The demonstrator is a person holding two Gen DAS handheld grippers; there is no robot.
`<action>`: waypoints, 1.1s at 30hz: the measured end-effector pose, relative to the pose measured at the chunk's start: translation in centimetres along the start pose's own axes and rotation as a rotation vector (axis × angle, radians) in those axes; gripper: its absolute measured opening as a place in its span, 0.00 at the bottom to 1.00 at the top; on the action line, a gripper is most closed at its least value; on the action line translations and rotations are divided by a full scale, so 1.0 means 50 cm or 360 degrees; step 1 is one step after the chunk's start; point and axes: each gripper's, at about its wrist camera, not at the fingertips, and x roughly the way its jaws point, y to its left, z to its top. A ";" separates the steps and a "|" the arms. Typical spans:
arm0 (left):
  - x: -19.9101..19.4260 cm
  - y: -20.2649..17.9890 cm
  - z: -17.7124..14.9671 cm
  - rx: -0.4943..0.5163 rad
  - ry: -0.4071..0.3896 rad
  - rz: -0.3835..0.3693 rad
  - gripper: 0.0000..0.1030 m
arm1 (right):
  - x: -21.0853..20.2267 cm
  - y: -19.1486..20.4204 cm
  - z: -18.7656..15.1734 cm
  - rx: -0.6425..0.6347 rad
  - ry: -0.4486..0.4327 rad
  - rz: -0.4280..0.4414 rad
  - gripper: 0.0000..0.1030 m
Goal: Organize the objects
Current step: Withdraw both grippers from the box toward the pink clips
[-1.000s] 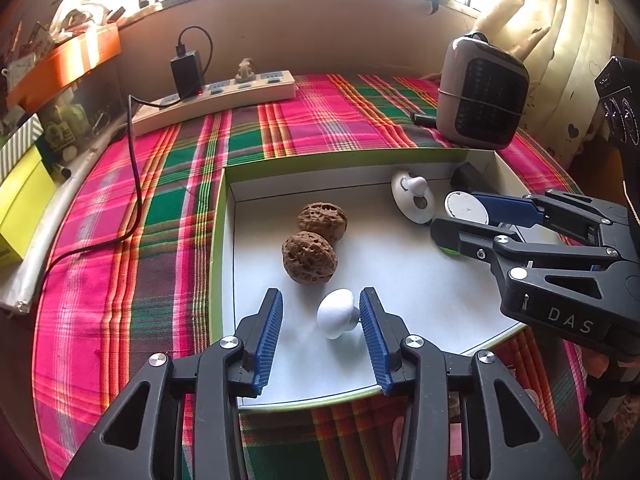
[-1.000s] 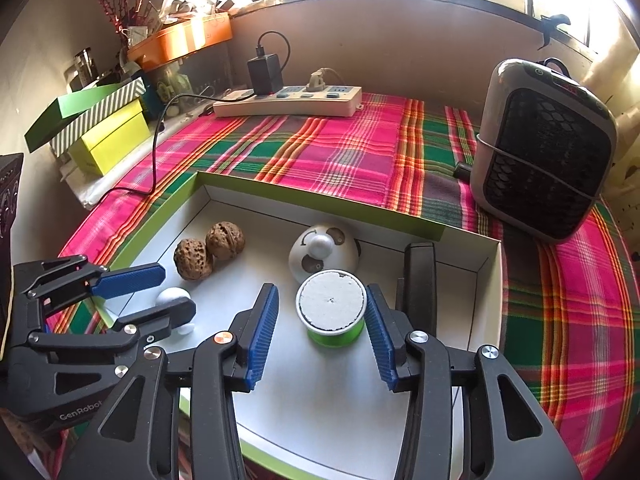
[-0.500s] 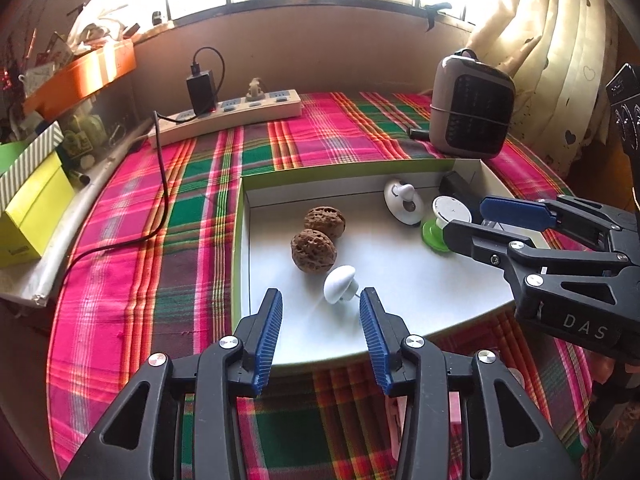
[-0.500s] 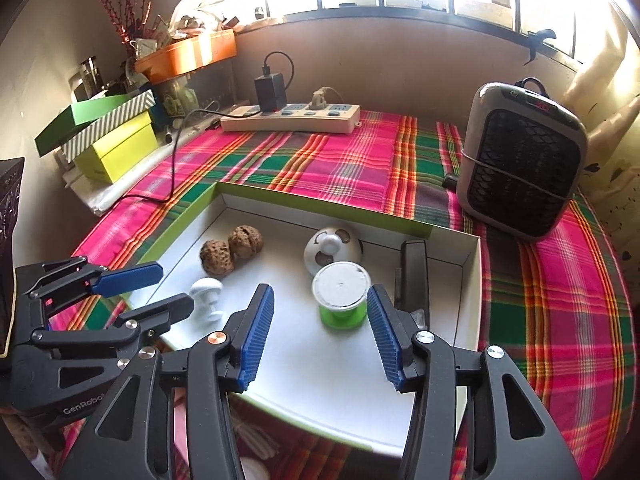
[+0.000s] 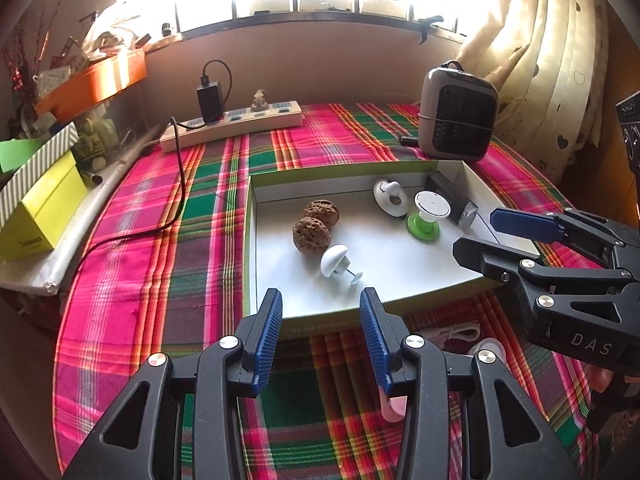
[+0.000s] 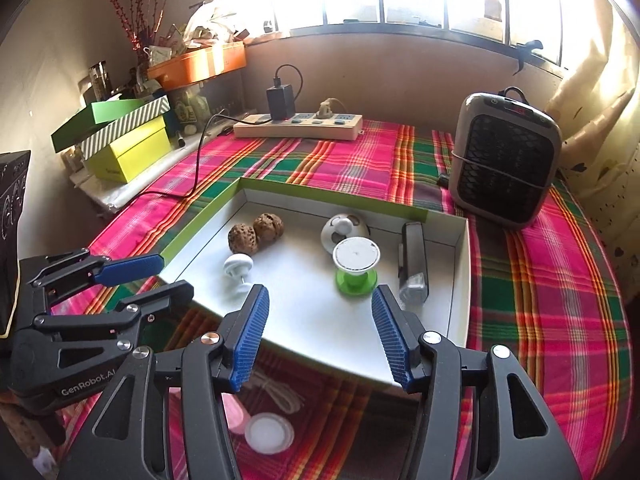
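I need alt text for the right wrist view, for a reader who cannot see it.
An open, empty right claw hangs before a shallow white box on a plaid cloth, its jaws having just been opening. Inside lie two walnuts, a green spool, a white knob.

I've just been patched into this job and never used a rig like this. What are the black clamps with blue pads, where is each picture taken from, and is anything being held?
No robot arm here: a person holds one two-finger tool in each hand, with a fisheye camera on each looking along its fingers. One picture comes from the left tool, the other from the right tool; each also shows its partner at the side.

On the plaid cloth sits a shallow box containing two walnuts, a white mushroom-shaped knob, a round white piece, a green spool and a dark bar-shaped item. A power strip and a small heater stand behind.

Both tools are open and empty; the right one's jaws have just been opening, with nothing between them.
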 end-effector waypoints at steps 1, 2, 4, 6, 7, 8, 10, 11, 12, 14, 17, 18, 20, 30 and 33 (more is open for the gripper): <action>-0.002 0.000 -0.002 -0.0002 0.0000 -0.0007 0.38 | -0.003 0.001 -0.003 0.0007 0.0001 0.0006 0.53; -0.004 0.001 -0.004 -0.0007 -0.0001 -0.0007 0.38 | -0.004 0.002 -0.006 0.0009 0.0002 0.0008 0.53; -0.011 0.002 -0.009 -0.0015 -0.0008 -0.0012 0.38 | -0.009 0.004 -0.012 0.0014 0.0002 0.0003 0.53; -0.017 0.006 -0.014 -0.0031 -0.0014 -0.0021 0.38 | -0.016 0.005 -0.020 0.0020 -0.0006 -0.0004 0.53; -0.019 0.007 -0.016 -0.0037 -0.0016 -0.0024 0.38 | -0.021 0.005 -0.023 0.0022 -0.0012 -0.0007 0.53; -0.021 0.009 -0.019 -0.0044 -0.0017 -0.0027 0.38 | -0.025 0.006 -0.027 0.0022 -0.0017 -0.0009 0.53; -0.024 0.012 -0.025 -0.0061 -0.0016 -0.0038 0.38 | -0.031 0.007 -0.036 0.0027 -0.0014 -0.0016 0.53; -0.026 0.014 -0.027 -0.0067 -0.0016 -0.0044 0.38 | -0.032 0.007 -0.039 0.0028 -0.0011 -0.0019 0.53; -0.027 0.016 -0.030 -0.0074 -0.0015 -0.0053 0.38 | -0.033 0.007 -0.043 0.0031 -0.0005 -0.0024 0.53; -0.029 0.020 -0.035 -0.0090 -0.0005 -0.0078 0.38 | -0.036 0.006 -0.050 0.0037 -0.0001 -0.0027 0.53; -0.029 0.026 -0.043 -0.0110 0.0012 -0.0106 0.38 | -0.042 0.006 -0.060 0.0055 -0.0003 -0.0033 0.53; -0.030 0.027 -0.047 -0.0112 0.0014 -0.0116 0.38 | -0.044 0.005 -0.064 0.0061 -0.0002 -0.0034 0.53; -0.031 0.025 -0.052 -0.0106 0.0018 -0.0142 0.38 | -0.045 0.005 -0.072 0.0065 0.0005 -0.0035 0.53; -0.028 0.006 -0.072 -0.0091 0.0062 -0.0279 0.41 | -0.048 0.013 -0.112 0.0060 0.0074 -0.0013 0.54; -0.027 -0.001 -0.075 -0.0077 0.0072 -0.0284 0.41 | -0.045 0.017 -0.117 0.0051 0.0087 -0.0017 0.54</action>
